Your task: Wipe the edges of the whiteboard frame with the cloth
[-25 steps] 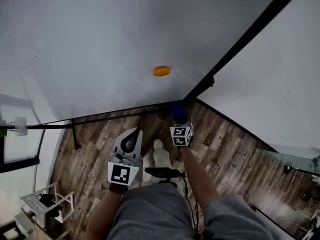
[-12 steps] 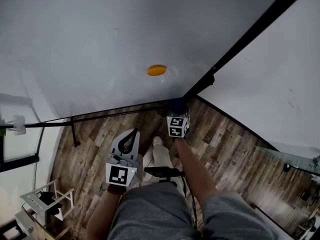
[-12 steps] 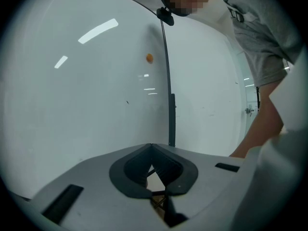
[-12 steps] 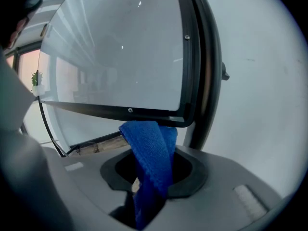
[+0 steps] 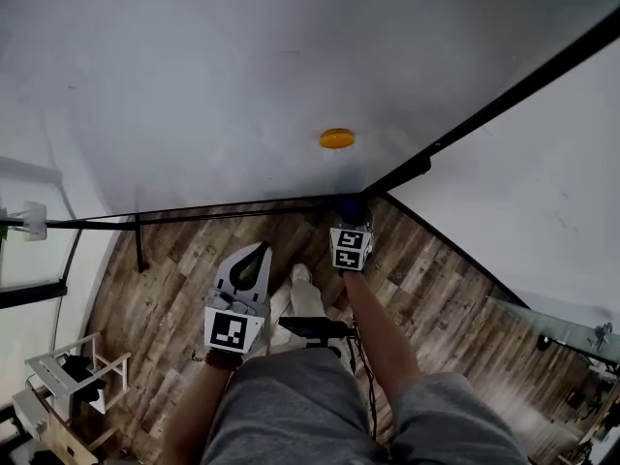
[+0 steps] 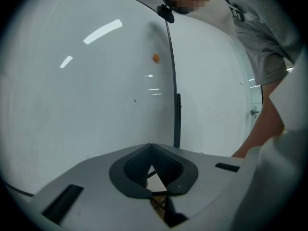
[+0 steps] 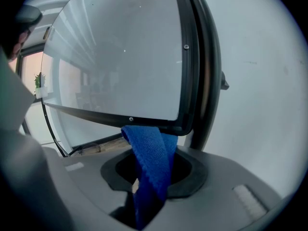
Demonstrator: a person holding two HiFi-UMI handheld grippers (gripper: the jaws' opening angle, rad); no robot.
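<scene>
The whiteboard point(image 5: 242, 76) is wide and white, with a black frame point(image 5: 223, 212) along its bottom edge and up its right side. My right gripper point(image 5: 349, 223) is shut on a blue cloth point(image 5: 348, 207). In the right gripper view the blue cloth point(image 7: 150, 158) rises out of the jaws, and its top touches the underside of the frame point(image 7: 159, 124) just left of the bottom right corner. My left gripper point(image 5: 255, 258) hangs lower and to the left, away from the board. In its own view the left gripper point(image 6: 151, 148) is shut and holds nothing.
An orange magnet point(image 5: 336, 139) sticks to the board above the corner. A black stand leg point(image 5: 139, 250) drops to the wooden floor point(image 5: 184, 289). A white rack point(image 5: 73, 371) stands at lower left. Another white panel point(image 5: 542, 182) lies right of the frame. The person's shoes point(image 5: 302, 289) are below.
The right gripper with the cloth has risen slightly toward the frame's bottom corner. The head view has swung a little, shifting the board rightward. The left gripper has barely moved.
</scene>
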